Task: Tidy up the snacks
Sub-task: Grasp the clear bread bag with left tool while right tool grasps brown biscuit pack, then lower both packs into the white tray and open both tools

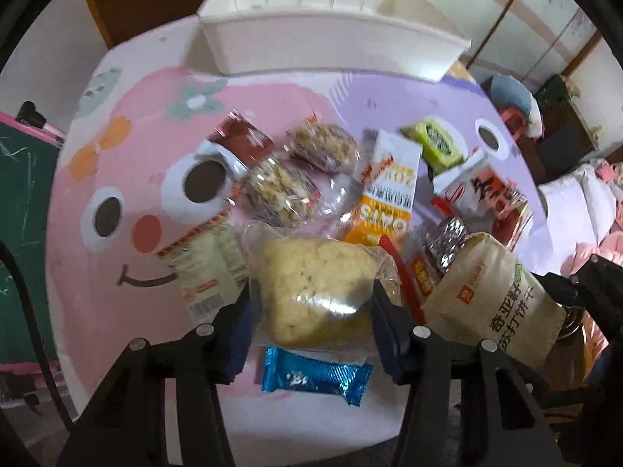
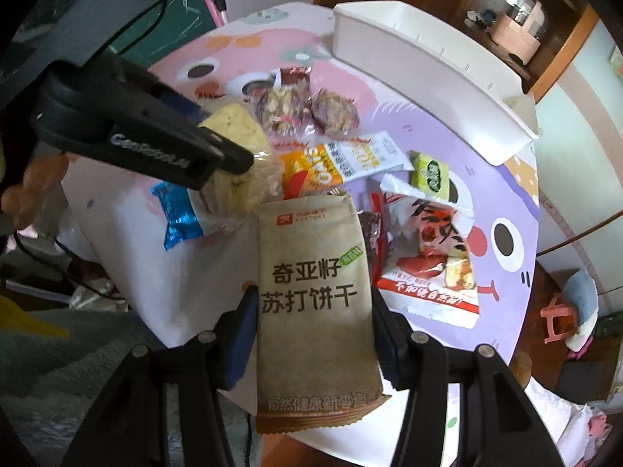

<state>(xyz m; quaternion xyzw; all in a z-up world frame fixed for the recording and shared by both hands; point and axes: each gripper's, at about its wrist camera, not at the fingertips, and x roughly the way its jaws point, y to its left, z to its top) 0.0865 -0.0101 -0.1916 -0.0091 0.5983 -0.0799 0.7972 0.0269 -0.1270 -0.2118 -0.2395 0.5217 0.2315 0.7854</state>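
My left gripper [image 1: 311, 303] is shut on a clear-wrapped pale rice cake [image 1: 311, 288], its pads pressing both sides; the same cake shows in the right wrist view [image 2: 241, 144] held by that black gripper. My right gripper [image 2: 313, 311] is shut on a tan soda cracker pack [image 2: 315, 292], also seen in the left wrist view [image 1: 494, 303]. A white rectangular bin [image 1: 311, 35] stands at the far side of the table [image 2: 428, 74]. Loose snacks lie between: an orange oats bar [image 1: 385, 190], a green candy [image 1: 436, 140], a blue bar [image 1: 315, 377].
Two nut cakes [image 1: 303, 167], a red-white date pack [image 2: 432, 249] and a white packet [image 1: 206, 272] lie on the round cartoon-print tablecloth [image 1: 128, 163]. A green chalkboard [image 1: 19, 214] stands left of the table. A pink stool [image 2: 560, 319] is at the right.
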